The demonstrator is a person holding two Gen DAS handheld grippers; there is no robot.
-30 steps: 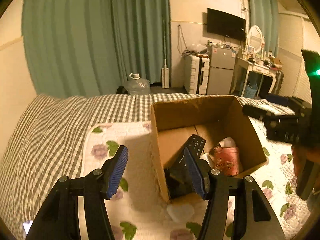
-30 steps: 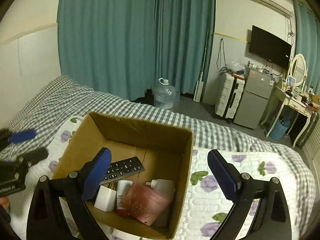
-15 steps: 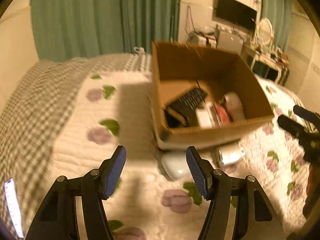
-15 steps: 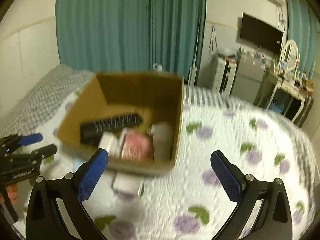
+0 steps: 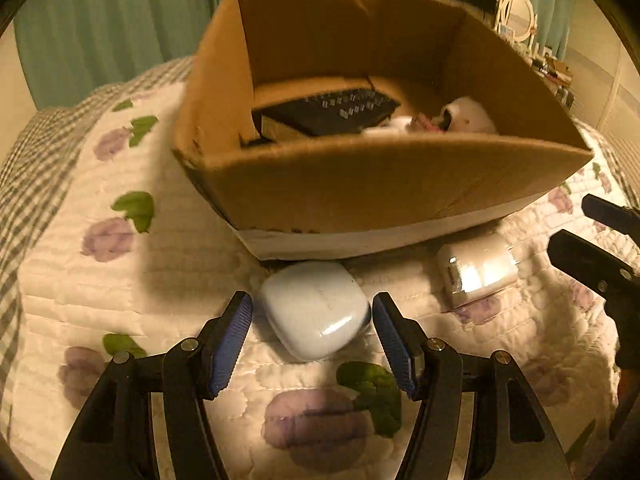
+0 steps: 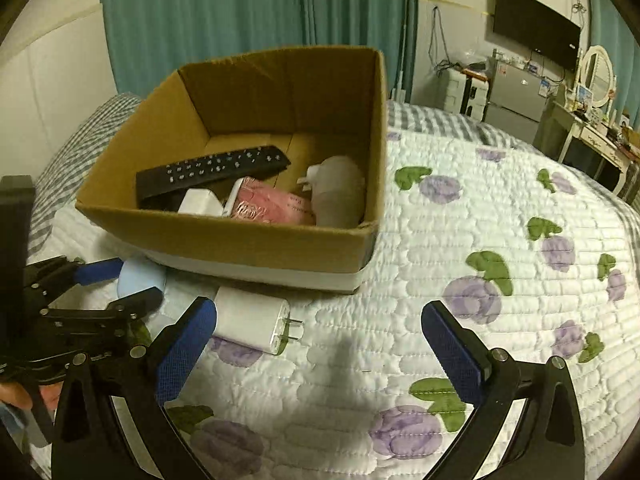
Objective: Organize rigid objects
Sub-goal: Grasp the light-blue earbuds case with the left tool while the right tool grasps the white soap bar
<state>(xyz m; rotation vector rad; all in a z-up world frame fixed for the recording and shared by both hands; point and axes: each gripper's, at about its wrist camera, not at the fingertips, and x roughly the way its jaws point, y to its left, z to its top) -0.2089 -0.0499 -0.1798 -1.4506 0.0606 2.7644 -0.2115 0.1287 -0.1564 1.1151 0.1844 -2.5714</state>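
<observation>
A pale blue earbud case (image 5: pixel 316 308) lies on the floral quilt just in front of a cardboard box (image 5: pixel 360 192). My left gripper (image 5: pixel 312 340) is open, its blue pads on either side of the case, not touching it. A white plug charger (image 5: pixel 476 270) lies to its right; in the right wrist view the charger (image 6: pixel 252 320) sits beside my open right gripper (image 6: pixel 320 344), near its left pad. The box (image 6: pixel 256 236) holds a black remote (image 6: pixel 212 172), a pink packet (image 6: pixel 268 206) and white items. The left gripper (image 6: pixel 116 284) around the case (image 6: pixel 140 280) also shows there.
The floral quilt (image 6: pixel 480 280) spreads wide to the right of the box. A checked bedspread (image 5: pixel 24 168) lies at the left and far side. Green curtains (image 6: pixel 240 12), a TV, fridge and dressing table stand beyond the bed.
Both grippers have dropped from above the box to quilt level in front of it. The left now straddles the earbud case; the right sits beside the charger.
</observation>
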